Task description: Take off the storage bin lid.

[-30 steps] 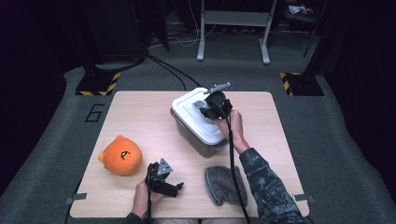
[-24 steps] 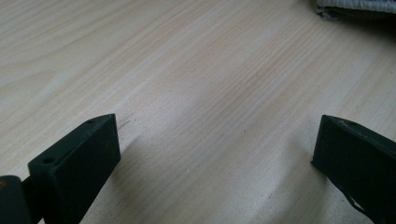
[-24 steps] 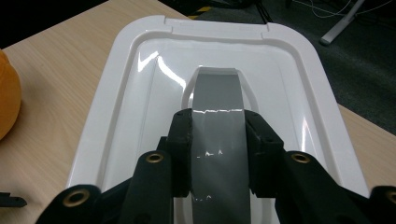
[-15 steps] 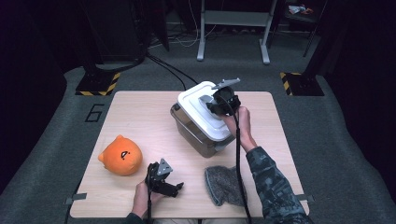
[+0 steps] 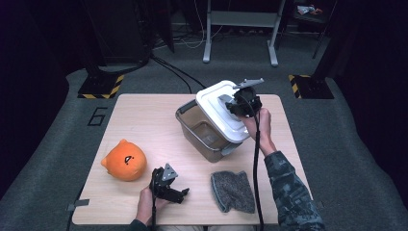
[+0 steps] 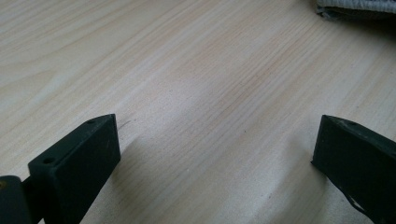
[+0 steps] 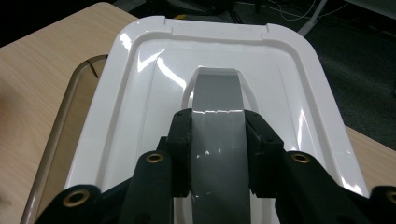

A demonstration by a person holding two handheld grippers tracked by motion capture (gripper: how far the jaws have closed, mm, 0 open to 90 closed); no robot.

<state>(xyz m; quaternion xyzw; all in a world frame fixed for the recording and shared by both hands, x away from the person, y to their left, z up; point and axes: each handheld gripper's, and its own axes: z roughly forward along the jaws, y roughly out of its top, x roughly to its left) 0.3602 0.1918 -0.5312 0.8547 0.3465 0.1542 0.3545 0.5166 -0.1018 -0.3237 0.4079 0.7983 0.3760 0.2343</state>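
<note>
The right gripper (image 7: pixel 217 154) has its fingers clamped on the grey handle (image 7: pixel 217 98) of the white plastic lid (image 5: pixel 222 111), held tilted above the clear plastic bin (image 5: pixel 199 131) on the wooden worktop (image 5: pixel 144 120); near the worktop's front edge, the left gripper (image 5: pixel 180 195) rests, fingers apart

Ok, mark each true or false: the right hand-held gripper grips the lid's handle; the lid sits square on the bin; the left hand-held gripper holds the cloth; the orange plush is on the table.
1. The right hand-held gripper is clamped on the grey handle of the white lid. True.
2. The lid sits square on the clear bin. False: it is lifted askew, the bin partly uncovered.
3. The left hand-held gripper holds the grey cloth. False: its jaws are open over bare table.
4. The orange plush is on the table. True.
</note>
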